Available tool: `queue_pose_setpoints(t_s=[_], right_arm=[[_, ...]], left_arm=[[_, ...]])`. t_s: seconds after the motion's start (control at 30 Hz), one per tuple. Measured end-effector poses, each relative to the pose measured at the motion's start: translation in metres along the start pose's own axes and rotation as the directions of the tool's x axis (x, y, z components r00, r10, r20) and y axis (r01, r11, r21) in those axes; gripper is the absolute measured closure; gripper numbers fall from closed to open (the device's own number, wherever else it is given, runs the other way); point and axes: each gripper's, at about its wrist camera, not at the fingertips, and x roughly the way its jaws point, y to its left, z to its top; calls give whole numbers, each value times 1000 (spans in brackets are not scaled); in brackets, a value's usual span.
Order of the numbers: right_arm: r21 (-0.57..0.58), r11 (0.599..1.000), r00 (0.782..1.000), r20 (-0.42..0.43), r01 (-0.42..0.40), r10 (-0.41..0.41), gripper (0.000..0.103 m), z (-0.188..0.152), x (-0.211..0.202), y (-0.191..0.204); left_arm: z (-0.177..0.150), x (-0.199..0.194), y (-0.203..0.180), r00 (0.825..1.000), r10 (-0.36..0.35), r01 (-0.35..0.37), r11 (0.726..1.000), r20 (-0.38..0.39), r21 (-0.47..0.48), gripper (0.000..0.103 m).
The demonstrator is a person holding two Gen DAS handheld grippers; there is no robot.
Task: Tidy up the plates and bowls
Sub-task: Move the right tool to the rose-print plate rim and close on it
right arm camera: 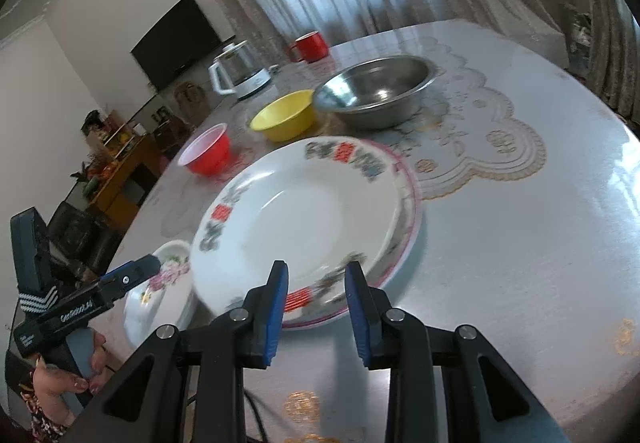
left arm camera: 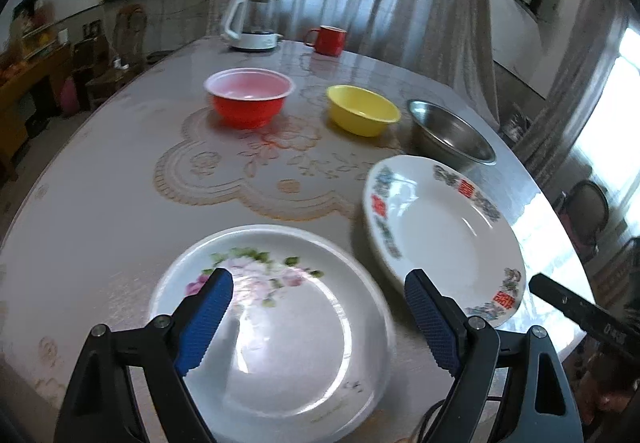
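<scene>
The left gripper (left arm camera: 316, 323) hangs over the flowered plate (left arm camera: 280, 331), its jaws wide apart and opening, with nothing pressed between the pads. At about two o'clock from that plate, just beside it, sits the patterned plate (left arm camera: 440, 231), which rests on a pink-rimmed plate (right arm camera: 408, 211). The right gripper (right arm camera: 316, 311) has its jaws partly apart on either side of the patterned plate's near rim; I cannot tell whether the pads press on it. Toward twelve o'clock on the table (left arm camera: 100, 203) stand the red bowl (left arm camera: 248, 99), yellow bowl (left arm camera: 360, 111) and steel bowl (left arm camera: 452, 139) in a row
</scene>
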Motion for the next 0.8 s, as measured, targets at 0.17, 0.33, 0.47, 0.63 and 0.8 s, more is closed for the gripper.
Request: queue_pose_setpoints(t_s=[0.17, 0.33, 0.47, 0.63, 0.8], right_arm=[[-43, 999, 999, -13, -29, 29, 73, -1, 4, 19], [-90, 993, 997, -22, -77, 75, 73, 0, 4, 35], [-132, 980, 989, -58, -146, 139, 73, -1, 7, 52], [-191, 963, 977, -126, -192, 169, 72, -6, 19, 76], [-297, 935, 973, -181, -194, 144, 72, -17, 29, 108]], left_arm=[[0, -8, 22, 1000, 19, -19, 999, 17, -51, 15], [0, -13, 44, 998, 57, -54, 994, 32, -93, 13], [-1, -18, 64, 994, 95, -89, 988, 45, -129, 10], [-4, -18, 85, 990, 139, -131, 979, 40, -156, 10], [-11, -14, 91, 985, 170, -165, 979, 34, -124, 10]])
